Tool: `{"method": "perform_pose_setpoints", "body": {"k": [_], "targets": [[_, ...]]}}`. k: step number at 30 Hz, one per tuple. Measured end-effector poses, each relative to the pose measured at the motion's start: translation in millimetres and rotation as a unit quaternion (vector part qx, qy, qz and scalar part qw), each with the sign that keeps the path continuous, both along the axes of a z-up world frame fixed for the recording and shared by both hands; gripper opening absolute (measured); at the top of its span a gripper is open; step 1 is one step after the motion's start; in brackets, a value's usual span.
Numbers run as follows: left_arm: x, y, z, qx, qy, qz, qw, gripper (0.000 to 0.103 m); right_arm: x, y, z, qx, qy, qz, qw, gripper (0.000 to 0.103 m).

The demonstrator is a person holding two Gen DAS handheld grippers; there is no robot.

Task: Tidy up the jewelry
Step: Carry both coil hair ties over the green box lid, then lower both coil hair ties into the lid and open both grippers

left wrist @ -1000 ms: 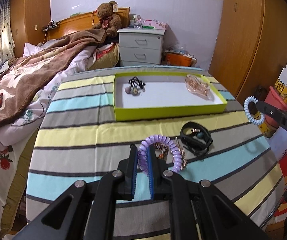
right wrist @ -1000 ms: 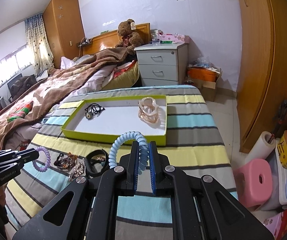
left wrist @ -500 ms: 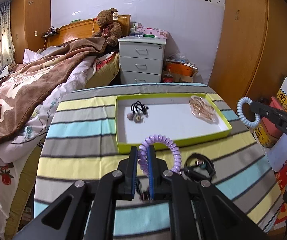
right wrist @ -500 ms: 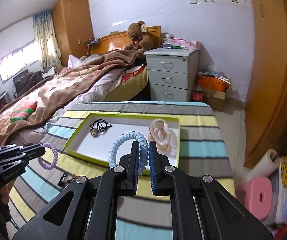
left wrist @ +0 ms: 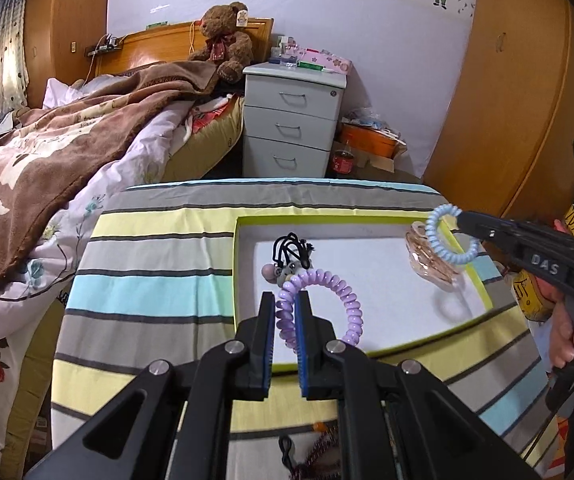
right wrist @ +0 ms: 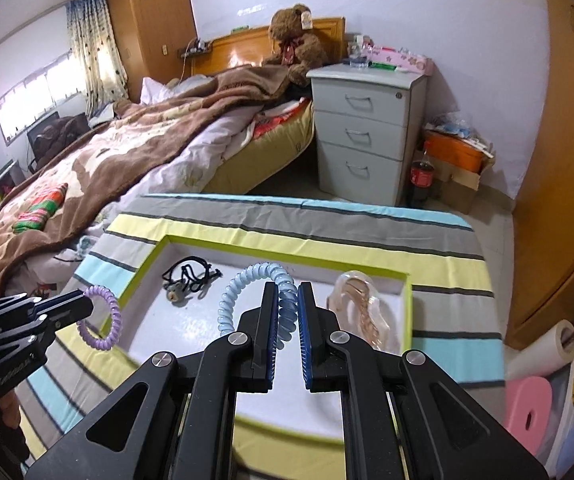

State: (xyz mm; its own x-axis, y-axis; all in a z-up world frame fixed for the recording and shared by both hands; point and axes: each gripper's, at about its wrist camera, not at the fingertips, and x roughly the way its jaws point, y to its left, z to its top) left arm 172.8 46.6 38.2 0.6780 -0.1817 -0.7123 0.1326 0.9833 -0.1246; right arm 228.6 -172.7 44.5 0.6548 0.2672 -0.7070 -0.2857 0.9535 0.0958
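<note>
My left gripper (left wrist: 286, 300) is shut on a purple spiral hair tie (left wrist: 347, 296) and holds it above the near left part of the green-rimmed white tray (left wrist: 483, 284). My right gripper (right wrist: 287, 292) is shut on a light blue spiral hair tie (right wrist: 233, 292) and holds it above the tray's (right wrist: 407, 300) middle. In the tray lie a black cord tie with grey charms (left wrist: 289, 258) at the left and a clear pink hair claw (left wrist: 431, 260) at the right. In the left wrist view the blue tie (left wrist: 449, 236) hangs over the claw.
The tray sits on a striped cloth table (left wrist: 147, 248). Loose jewelry (left wrist: 307, 456) lies at the table's near edge under my left gripper. A bed (left wrist: 47, 152) stands to the left, a grey drawer unit (left wrist: 291, 120) beyond, a pink stool (right wrist: 527, 408) at the right.
Both grippers have moved forward with their hair ties, from over the striped cloth to above the tray. The black bracelet and loose pieces have dropped out of view below.
</note>
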Motion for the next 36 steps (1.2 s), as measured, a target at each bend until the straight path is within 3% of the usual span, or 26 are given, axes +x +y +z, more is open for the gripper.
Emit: {"method": "perform_pose_setpoints", "body": {"k": [13, 36], "targets": [[31, -4, -34, -0.005, 0.039, 0.0, 0.9992, 0.01, 47, 20, -46, -0.025, 0.054, 0.005, 0.998, 0.01], [45, -6, -55, 0.001, 0.069, 0.01, 0.9975, 0.01, 62, 29, -62, -0.056, 0.063, 0.006, 0.996, 0.01]]}}
